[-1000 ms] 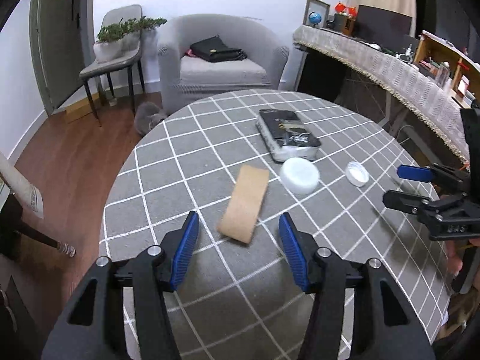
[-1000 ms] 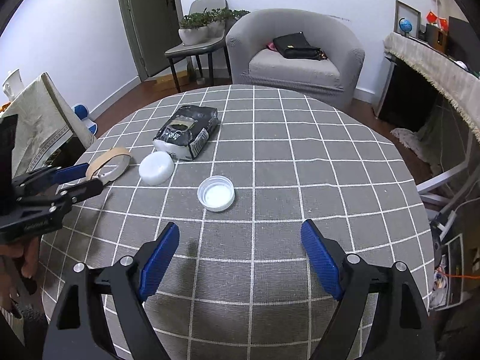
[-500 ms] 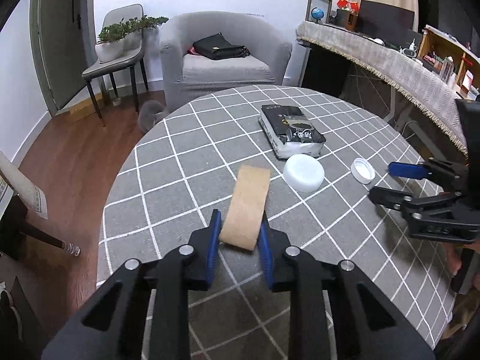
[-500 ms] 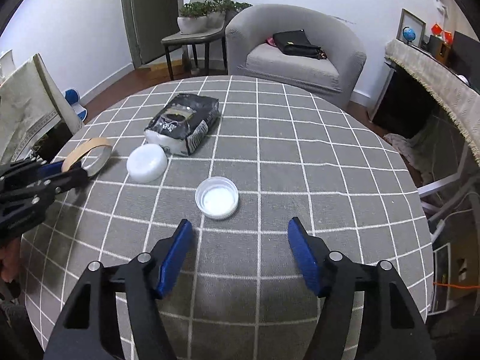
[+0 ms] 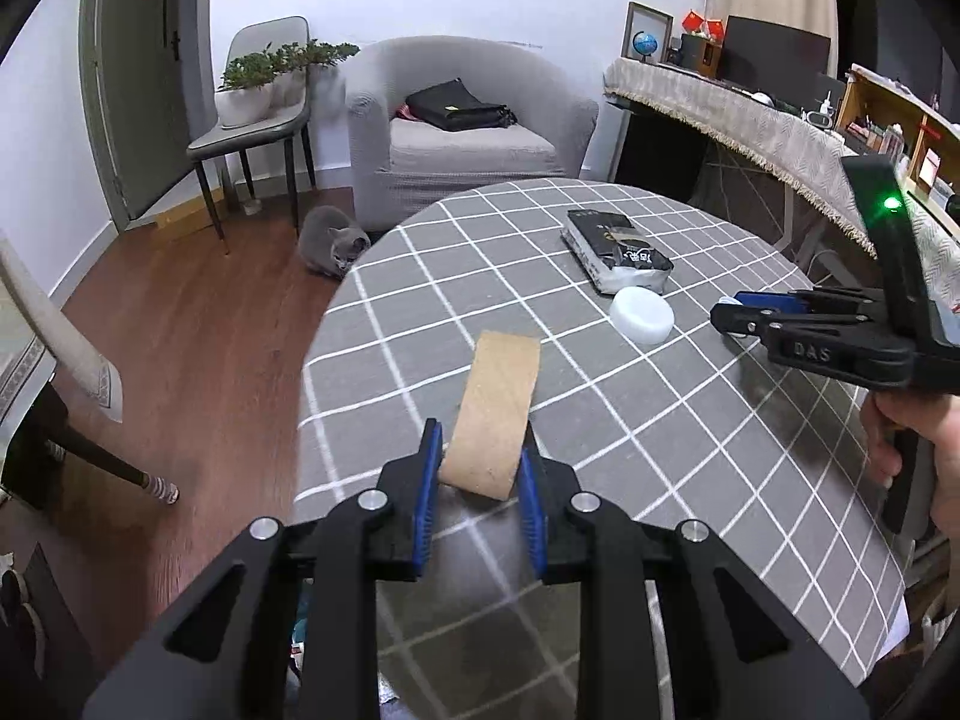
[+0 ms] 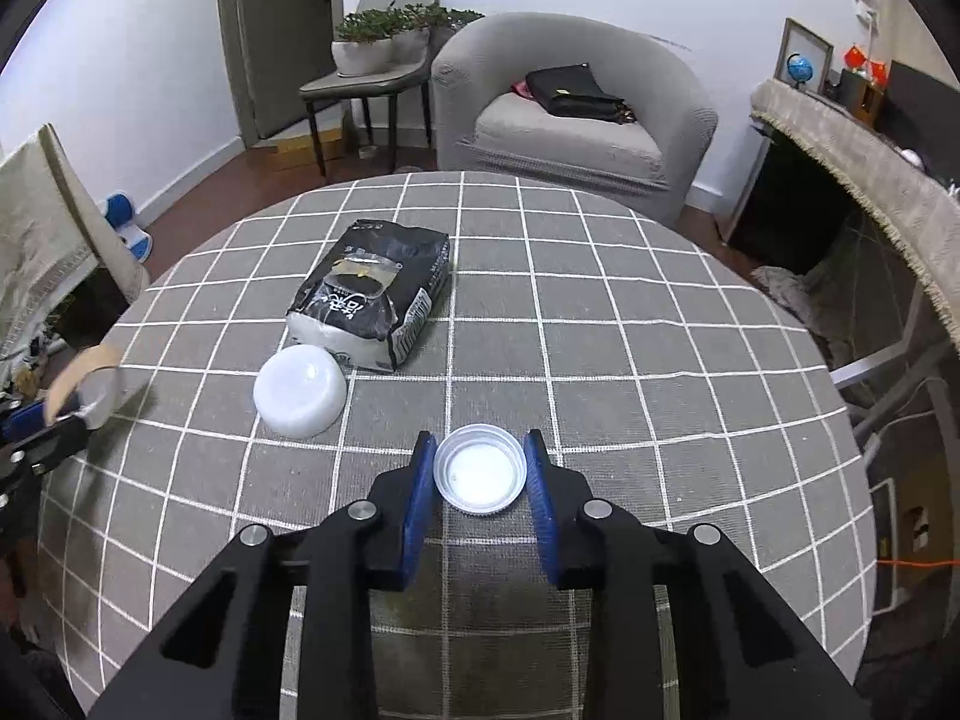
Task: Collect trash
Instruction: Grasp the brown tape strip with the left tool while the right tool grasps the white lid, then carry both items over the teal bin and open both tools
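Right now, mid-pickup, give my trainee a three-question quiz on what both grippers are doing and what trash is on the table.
1. True or false: the left gripper is shut on the tape roll.
2. What sits between the right gripper's fingers? A) black bag B) white lid C) small cap
3. Fill in: the white lid lies beside the ____ on the table.

Key:
1. True; the roll appears lifted off the table.
2. C, the small cap; the fingers have it on both sides.
3. black bag.
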The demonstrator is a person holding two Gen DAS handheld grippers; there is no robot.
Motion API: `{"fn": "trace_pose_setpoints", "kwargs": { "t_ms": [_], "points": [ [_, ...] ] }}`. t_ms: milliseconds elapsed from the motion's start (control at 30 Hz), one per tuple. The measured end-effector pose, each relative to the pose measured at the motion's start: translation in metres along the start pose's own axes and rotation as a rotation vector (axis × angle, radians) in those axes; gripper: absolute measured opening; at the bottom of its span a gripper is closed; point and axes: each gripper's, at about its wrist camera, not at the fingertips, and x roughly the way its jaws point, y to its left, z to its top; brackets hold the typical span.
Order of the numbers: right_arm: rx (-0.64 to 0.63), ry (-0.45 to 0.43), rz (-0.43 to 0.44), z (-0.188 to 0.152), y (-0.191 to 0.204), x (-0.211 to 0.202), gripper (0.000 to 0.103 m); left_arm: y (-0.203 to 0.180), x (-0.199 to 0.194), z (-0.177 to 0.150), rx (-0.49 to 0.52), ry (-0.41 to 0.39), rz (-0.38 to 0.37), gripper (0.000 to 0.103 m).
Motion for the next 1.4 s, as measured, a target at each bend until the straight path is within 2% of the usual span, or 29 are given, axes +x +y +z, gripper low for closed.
{"fn": "trace_pose_setpoints", "kwargs": {
  "t_ms": [233,467,667,1067,1400],
  "points": [
    [-0.028,-0.057,0.037,0.013,0.037,-0.020,0.030,0.030,-0.023,-0.012,-0.025,-0.022,0.048,0.026],
    [-0.107,-0.071,0.174,0.023,0.106,-0.028,0.030,0.078,-0.041,-0.026,-0.125,-0.029,0.103,0.026],
    [-0.167,-0.062,0.241,0.025,0.158,-0.028,0.030,0.109,-0.047,-0.041,-0.179,-0.009,0.144,0.026],
    [-0.247,-0.028,0.364,0.020,0.249,-0.025,0.030,0.160,-0.037,-0.102,-0.266,0.134,0.213,0.026],
    [-0.311,0.018,0.389,0.008,0.300,-0.011,0.030,0.179,-0.010,-0.160,-0.262,0.306,0.234,0.026]
  ]
}}
